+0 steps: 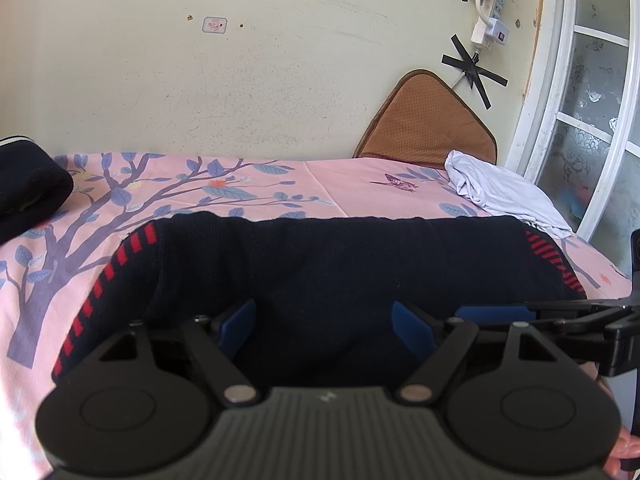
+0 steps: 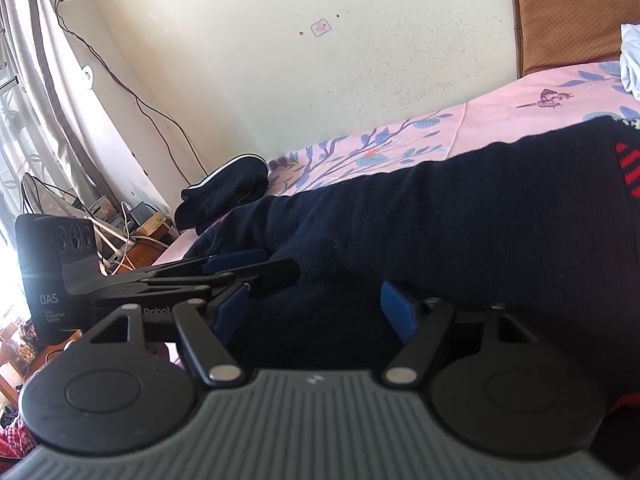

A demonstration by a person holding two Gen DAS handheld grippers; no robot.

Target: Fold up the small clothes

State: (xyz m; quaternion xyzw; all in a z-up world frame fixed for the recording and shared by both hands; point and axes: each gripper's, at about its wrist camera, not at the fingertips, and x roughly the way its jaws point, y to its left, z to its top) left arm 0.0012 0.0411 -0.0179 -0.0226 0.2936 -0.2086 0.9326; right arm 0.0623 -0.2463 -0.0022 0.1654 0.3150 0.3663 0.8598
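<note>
A dark navy knit garment (image 1: 320, 264) with red dashed trim lies spread on the pink floral bedsheet (image 1: 120, 200). My left gripper (image 1: 324, 324) is open, its blue pads (image 1: 240, 320) apart over the garment's near edge. My right gripper (image 2: 316, 312) is open too, pads (image 2: 396, 312) apart over the same garment (image 2: 460, 220). The right gripper (image 1: 560, 316) reaches in from the right in the left wrist view. The left gripper (image 2: 224, 268) shows at the left in the right wrist view.
A folded dark garment (image 1: 28, 188) lies at the bed's far left, also in the right wrist view (image 2: 224, 196). A white cloth (image 1: 500, 196) and a brown cushion (image 1: 428, 124) sit at the back right by the wall. A window frame (image 1: 580, 100) stands right.
</note>
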